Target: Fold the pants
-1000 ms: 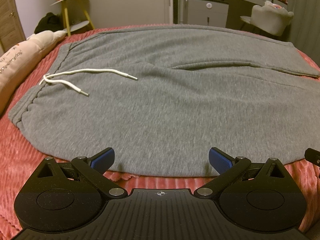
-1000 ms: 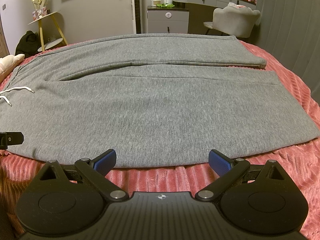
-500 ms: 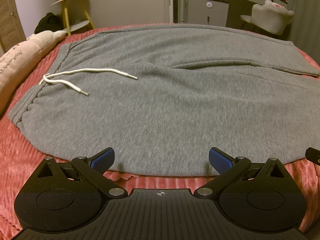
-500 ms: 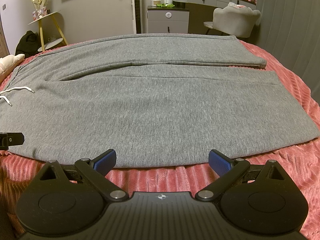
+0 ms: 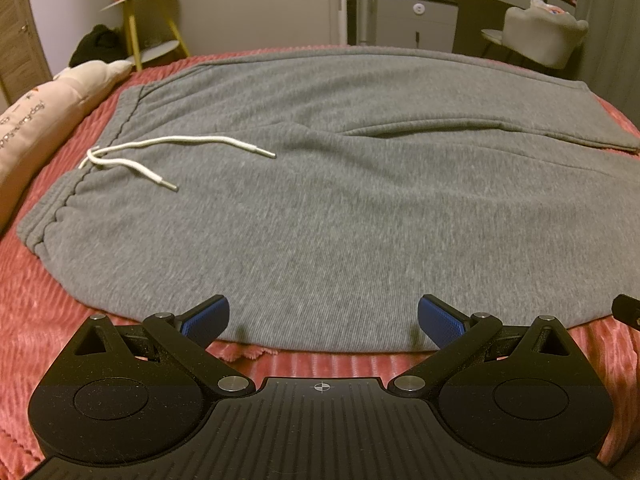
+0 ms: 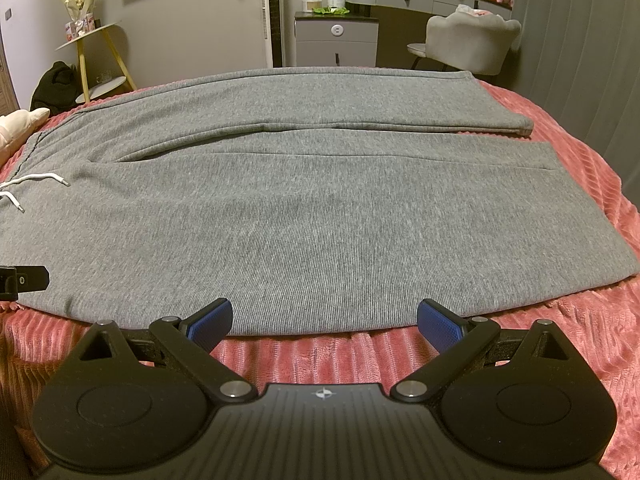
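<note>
Grey sweatpants (image 5: 340,200) lie flat, unfolded, on the pink bedspread (image 6: 580,320); left gripper (image 5: 323,316) and right gripper (image 6: 325,316) both gape wide, empty, poised at the near edge, apparently for pinching.

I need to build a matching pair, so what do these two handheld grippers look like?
Both look alike. The left gripper and right gripper each have a matte black ribbed body, two rounded lobes with a circular disc, and silver pivot pins on black linkage arms. The fingers carry blue textured pads. A small white crosshair mark sits at the centre. No cables, hands or sleeves show.
</note>
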